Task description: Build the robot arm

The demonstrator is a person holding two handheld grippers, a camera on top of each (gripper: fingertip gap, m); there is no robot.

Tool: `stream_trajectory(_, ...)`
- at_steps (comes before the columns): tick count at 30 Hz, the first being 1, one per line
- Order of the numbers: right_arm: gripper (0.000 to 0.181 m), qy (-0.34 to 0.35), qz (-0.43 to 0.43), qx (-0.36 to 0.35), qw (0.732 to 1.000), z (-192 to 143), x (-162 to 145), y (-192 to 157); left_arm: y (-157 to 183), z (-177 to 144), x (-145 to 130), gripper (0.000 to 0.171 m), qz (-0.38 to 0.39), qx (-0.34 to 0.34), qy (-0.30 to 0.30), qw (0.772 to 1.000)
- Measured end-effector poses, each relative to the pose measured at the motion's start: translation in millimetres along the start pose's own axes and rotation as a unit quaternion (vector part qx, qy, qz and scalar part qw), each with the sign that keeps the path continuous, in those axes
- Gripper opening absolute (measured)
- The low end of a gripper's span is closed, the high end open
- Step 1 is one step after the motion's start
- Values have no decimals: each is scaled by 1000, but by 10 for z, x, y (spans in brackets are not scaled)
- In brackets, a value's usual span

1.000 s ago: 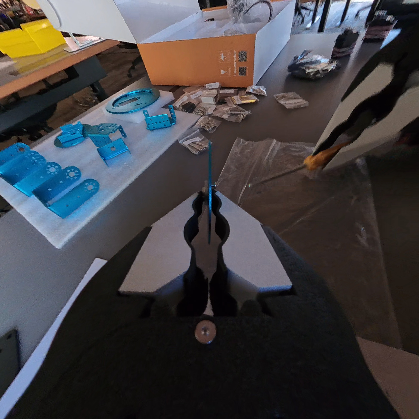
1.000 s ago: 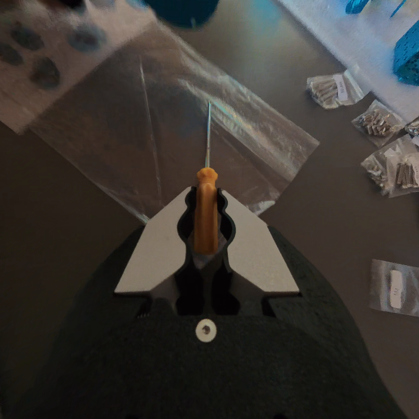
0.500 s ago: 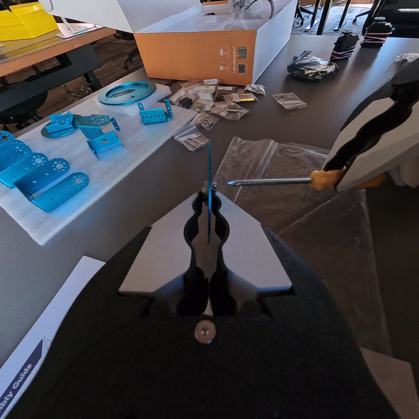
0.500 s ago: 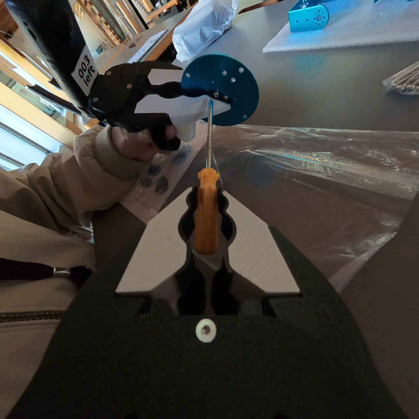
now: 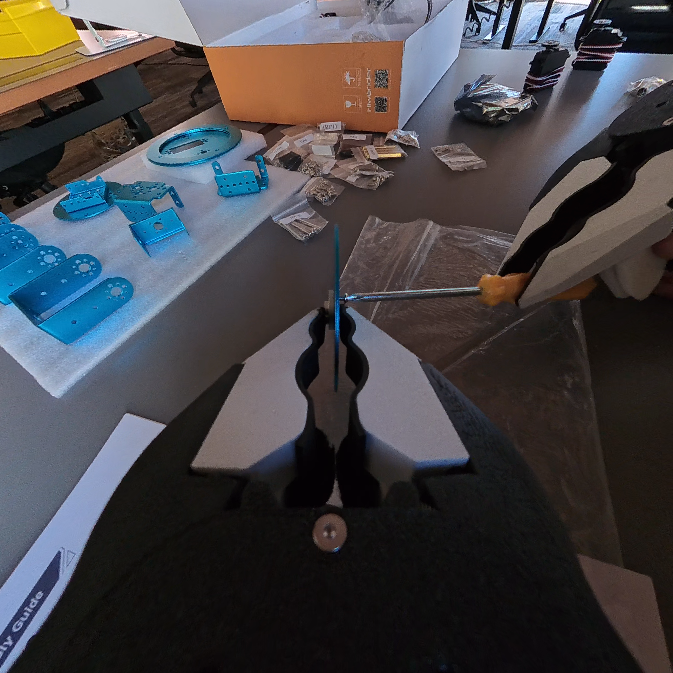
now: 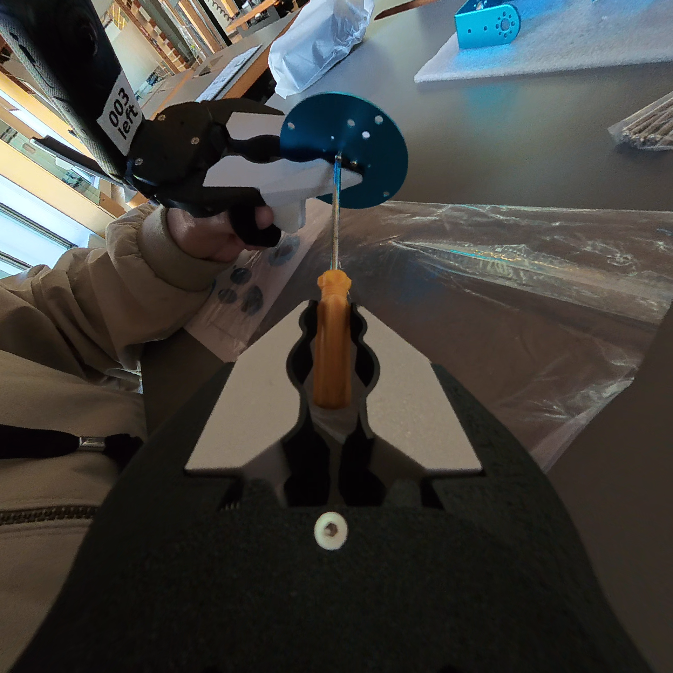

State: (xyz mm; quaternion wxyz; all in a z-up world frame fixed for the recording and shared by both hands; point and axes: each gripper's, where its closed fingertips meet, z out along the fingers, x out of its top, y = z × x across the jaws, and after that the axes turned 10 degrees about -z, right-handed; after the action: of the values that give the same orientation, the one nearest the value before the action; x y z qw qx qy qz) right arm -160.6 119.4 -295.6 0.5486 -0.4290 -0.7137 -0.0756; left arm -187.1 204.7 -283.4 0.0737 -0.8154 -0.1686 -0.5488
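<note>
Left tongs [image 5: 335, 317] grip blue disc [image 6: 349, 145]; right tongs [image 6: 333, 309] grip screwdriver [image 6: 332, 342].

Left wrist cam looks down its fingers across the bench [image 5: 255, 291] — right wrist cam faces leftward, close-up; both share the blue disc [image 5: 336, 276] and plastic sheet [image 6: 510, 276].

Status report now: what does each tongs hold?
Left tongs shut on round blue metal disc. Right tongs shut on orange-handled screwdriver, tip at disc screw. Nothing between them.
</note>
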Motion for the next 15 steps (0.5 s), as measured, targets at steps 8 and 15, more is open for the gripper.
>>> stream_trajectory(8,17,-40,-78,-81,993,9,-50,68,-39,41,-57,7,47,59,-19,997)
stream_trajectory(15,17,-116,-287,-239,920,-23,1,151,-79,43,-26,7,82,131,-38,987)
